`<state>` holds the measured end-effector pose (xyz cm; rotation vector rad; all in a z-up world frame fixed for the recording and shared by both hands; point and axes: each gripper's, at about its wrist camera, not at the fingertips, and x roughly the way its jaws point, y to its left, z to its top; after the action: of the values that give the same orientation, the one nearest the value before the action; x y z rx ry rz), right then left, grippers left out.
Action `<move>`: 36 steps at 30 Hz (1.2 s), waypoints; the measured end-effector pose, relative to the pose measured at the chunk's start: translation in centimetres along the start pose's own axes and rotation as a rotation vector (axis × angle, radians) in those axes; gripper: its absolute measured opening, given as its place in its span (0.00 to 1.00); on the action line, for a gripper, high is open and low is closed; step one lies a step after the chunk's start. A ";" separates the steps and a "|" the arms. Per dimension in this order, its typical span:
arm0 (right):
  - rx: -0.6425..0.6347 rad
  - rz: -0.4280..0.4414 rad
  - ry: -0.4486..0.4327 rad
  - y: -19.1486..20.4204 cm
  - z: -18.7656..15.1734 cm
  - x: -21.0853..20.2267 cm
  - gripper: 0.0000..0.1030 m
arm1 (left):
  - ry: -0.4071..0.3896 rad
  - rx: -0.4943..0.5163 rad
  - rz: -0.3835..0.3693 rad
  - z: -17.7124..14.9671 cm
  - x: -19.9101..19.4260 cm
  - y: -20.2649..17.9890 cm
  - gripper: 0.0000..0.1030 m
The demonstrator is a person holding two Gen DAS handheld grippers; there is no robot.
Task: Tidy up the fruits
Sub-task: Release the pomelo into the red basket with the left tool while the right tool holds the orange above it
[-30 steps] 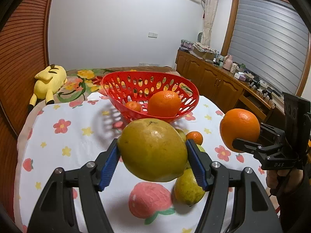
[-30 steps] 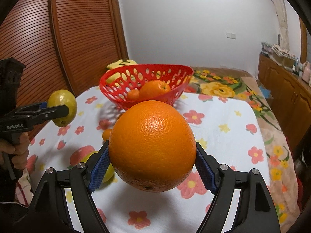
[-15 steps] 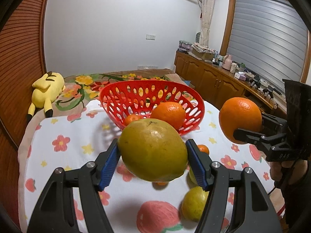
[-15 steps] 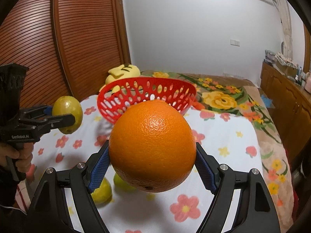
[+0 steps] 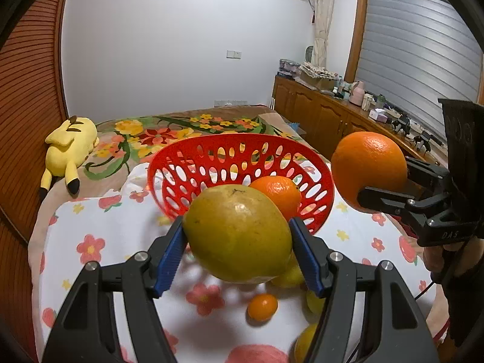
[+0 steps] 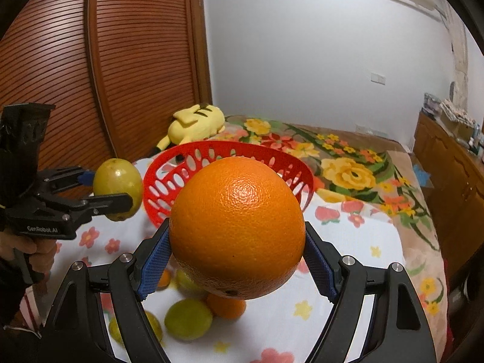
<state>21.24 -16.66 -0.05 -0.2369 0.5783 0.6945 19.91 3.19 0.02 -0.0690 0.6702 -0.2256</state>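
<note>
Left gripper clamps a smooth, oval yellow-green lemon between blue ribbed pads, held above the flower-printed cloth. Right gripper clamps a round, dimpled orange the same way. At twelve o'clock from both stands a red perforated plastic basket holding another orange. Loose small citrus lies at six o'clock, below the grippers. A yellow plush toy rests at ten o'clock on the bed.

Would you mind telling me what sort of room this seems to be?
Most likely a bedroom at home: a floral bedspread with a yellow plush toy on it, and a wooden sideboard under a shuttered window.
</note>
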 end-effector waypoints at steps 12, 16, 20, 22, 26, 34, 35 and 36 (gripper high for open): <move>-0.032 0.021 0.041 -1.5 2.0 3.8 0.80 | 0.058 0.011 0.001 1.4 4.2 -0.1 0.65; -0.038 0.026 0.062 -1.9 2.3 5.3 0.80 | 0.082 0.007 0.005 1.6 5.3 0.1 0.65; -0.041 0.029 0.081 -2.4 2.6 6.4 0.80 | 0.114 -0.007 0.009 1.6 6.5 0.5 0.65; -0.040 0.033 0.091 -2.7 2.7 6.9 0.80 | 0.122 -0.005 0.009 1.6 6.9 0.6 0.65; -0.046 0.036 0.104 -3.0 2.9 7.7 0.80 | 0.079 0.002 0.001 2.2 6.3 0.4 0.67; -0.057 0.036 0.120 -3.3 3.4 8.8 0.80 | 0.025 0.009 0.016 3.5 4.9 1.2 0.67; -0.056 0.039 0.121 -3.4 3.5 8.8 0.80 | 0.021 0.005 0.019 3.5 4.7 1.4 0.67; -0.056 0.040 0.123 -3.4 3.6 8.9 0.80 | 0.019 0.000 0.020 3.4 4.6 1.7 0.67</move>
<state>30.54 -13.01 -2.19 -0.3225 0.6828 0.7394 25.86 3.78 -0.38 -0.0600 0.6892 -0.2070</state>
